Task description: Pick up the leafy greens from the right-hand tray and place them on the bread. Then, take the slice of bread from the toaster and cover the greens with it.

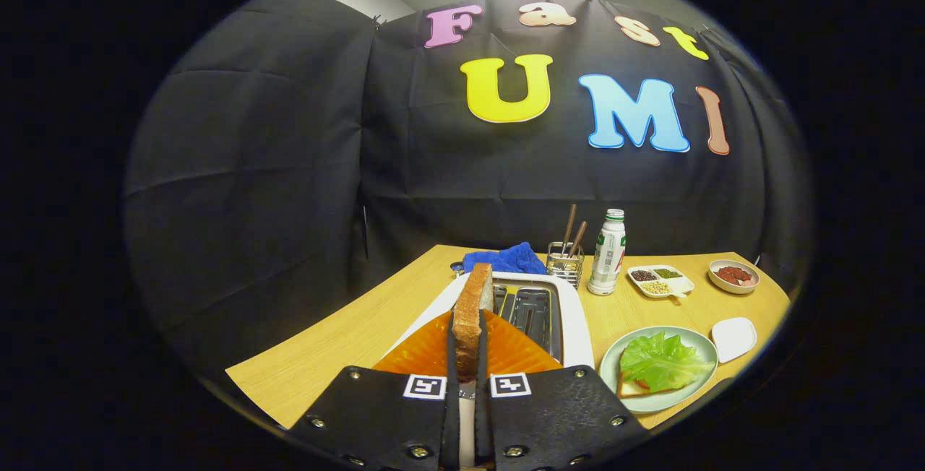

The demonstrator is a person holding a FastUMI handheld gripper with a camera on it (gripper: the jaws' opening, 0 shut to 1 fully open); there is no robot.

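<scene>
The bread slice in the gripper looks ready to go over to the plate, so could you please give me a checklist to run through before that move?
1. Grip: gripper shut on the bread slice, both fingers pressing its faces: ok.
2. Slice out of the toaster: it stands upright above the slots, apparently free: ok.
3. Greens lie on the lower bread: ok.
4. Plate is beside the toaster with open table between: ok.
5. Bottle and white dish stand apart from the plate: ok.
6. Depth of grip on the slice: cannot tell.
</scene>
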